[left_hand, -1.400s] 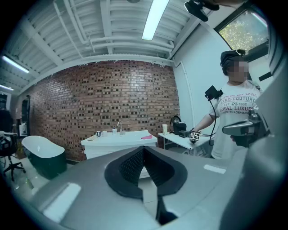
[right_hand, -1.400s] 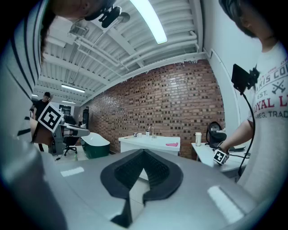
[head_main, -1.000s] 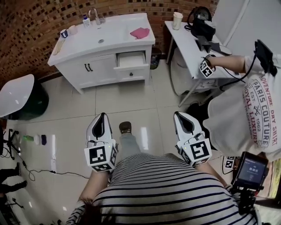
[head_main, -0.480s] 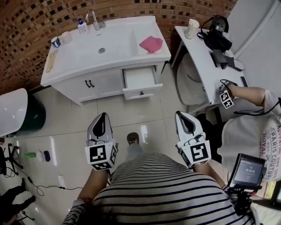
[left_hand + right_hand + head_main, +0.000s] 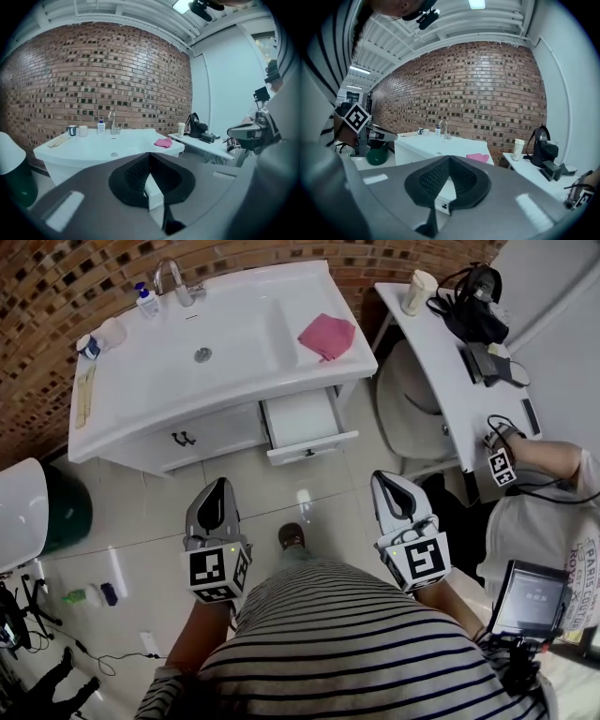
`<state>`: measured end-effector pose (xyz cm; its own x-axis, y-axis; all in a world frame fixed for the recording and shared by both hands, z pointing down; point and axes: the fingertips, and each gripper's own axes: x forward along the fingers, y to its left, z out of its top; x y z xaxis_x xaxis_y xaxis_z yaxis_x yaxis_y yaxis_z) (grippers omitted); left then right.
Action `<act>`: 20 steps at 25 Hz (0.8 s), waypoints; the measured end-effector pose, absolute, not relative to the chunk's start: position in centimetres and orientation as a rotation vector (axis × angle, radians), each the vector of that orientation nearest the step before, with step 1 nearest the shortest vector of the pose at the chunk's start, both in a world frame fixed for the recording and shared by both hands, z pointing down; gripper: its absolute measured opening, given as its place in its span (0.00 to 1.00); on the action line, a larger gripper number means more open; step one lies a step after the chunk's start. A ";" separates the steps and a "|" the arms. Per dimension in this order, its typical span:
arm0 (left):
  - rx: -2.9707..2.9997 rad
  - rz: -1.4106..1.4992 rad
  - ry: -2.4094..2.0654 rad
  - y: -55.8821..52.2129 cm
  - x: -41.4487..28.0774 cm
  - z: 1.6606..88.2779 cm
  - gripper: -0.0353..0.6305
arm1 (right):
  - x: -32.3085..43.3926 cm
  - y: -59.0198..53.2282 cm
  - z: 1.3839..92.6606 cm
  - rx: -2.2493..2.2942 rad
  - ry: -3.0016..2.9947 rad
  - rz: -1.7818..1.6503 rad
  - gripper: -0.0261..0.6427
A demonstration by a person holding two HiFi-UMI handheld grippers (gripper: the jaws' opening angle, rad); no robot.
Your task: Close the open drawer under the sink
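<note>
Left gripper (image 5: 217, 491) and right gripper (image 5: 387, 486), jaws together and empty, face the vanity's (image 5: 122, 399) right-end drawer (image 5: 305, 421), likely rigid, free-sliding, best pushed at its front.

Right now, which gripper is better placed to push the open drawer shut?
Probably the right gripper: the drawer front shows straight beyond its shut jaws, and it is nearer than the left gripper.

Washroom mock-up inside lab or studio. Washroom signs: brick wall (image 5: 37, 296), white vanity (image 5: 141, 442), sink (image 5: 225, 334), tap (image 5: 169, 276), soap bottle (image 5: 145, 301), glossy tile floor (image 5: 281, 488). Studio signs: desk (image 5: 441, 343) with black gear (image 5: 483, 292), cup (image 5: 419, 292), floor cable (image 5: 94, 652), second person (image 5: 553, 512), bare ceiling beams (image 5: 454, 28).
</note>
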<state>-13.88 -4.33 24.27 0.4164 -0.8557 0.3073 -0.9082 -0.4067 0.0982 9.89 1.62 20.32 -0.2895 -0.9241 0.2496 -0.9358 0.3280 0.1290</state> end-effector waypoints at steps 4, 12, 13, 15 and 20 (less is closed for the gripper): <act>2.418 0.307 -1.515 -6.5 -12.9 25.3 0.08 | 10.1 -1.1 21.4 1.652 -2.311 0.074 0.03; 2.416 0.352 -1.501 -8.4 -10.9 27.2 0.08 | 10.5 -3.8 24.9 1.532 -2.338 0.097 0.03; 2.408 0.360 -1.509 -8.5 -10.8 27.6 0.08 | 10.8 -4.0 25.8 1.521 -2.330 0.111 0.03; 2.390 0.370 -1.524 -8.5 -10.4 28.5 0.08 | 11.4 -4.3 28.0 1.502 -2.312 0.149 0.03; 2.339 0.382 -1.523 -7.5 -9.1 32.6 0.08 | 11.6 -4.6 34.7 1.446 -2.278 0.224 0.03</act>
<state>-9.08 -7.47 32.65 0.3951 -0.8312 0.3912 -0.9174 -0.3788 0.1218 11.64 -4.62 34.71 -0.3634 -0.8222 0.4381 -0.8918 0.4431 0.0918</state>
